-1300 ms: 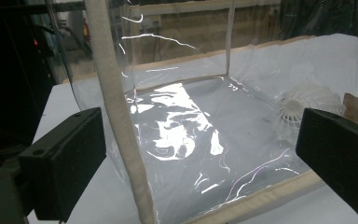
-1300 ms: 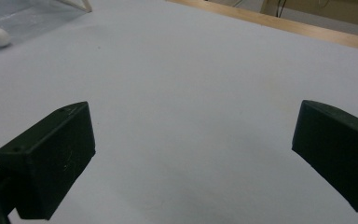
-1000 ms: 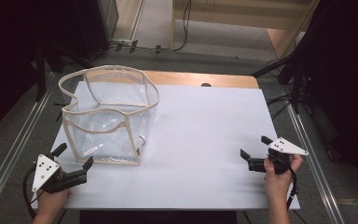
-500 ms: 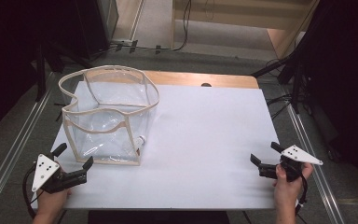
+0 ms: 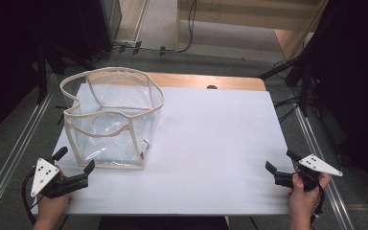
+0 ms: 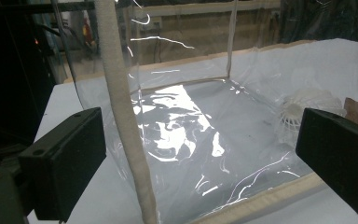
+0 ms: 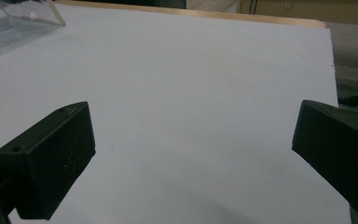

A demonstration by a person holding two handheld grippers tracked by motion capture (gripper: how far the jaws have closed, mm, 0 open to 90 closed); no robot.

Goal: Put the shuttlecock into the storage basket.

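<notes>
Clear plastic box-shaped bag with beige fabric trim (image 5: 112,122) blocks the white counter (image 5: 211,143) at left, just ahead of the left gripper (image 5: 74,167), jaws apart. Right gripper (image 5: 280,165) faces bare counter; middle and right stretch unobstructed.

White table (image 5: 220,143) with a wooden far edge (image 5: 206,80); black cables (image 5: 191,28) on the floor beyond.

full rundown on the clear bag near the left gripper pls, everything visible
The clear plastic box-shaped bag with beige fabric trim stands upright and open-topped on the white tabletop, at its left side. Beige binding runs along its rim, edges and base; a looped beige strap arches over the opening. The walls look thin, glossy and wrinkled. A small white fan-like object lies inside. The open left gripper points at its near corner, apart from it.
</notes>
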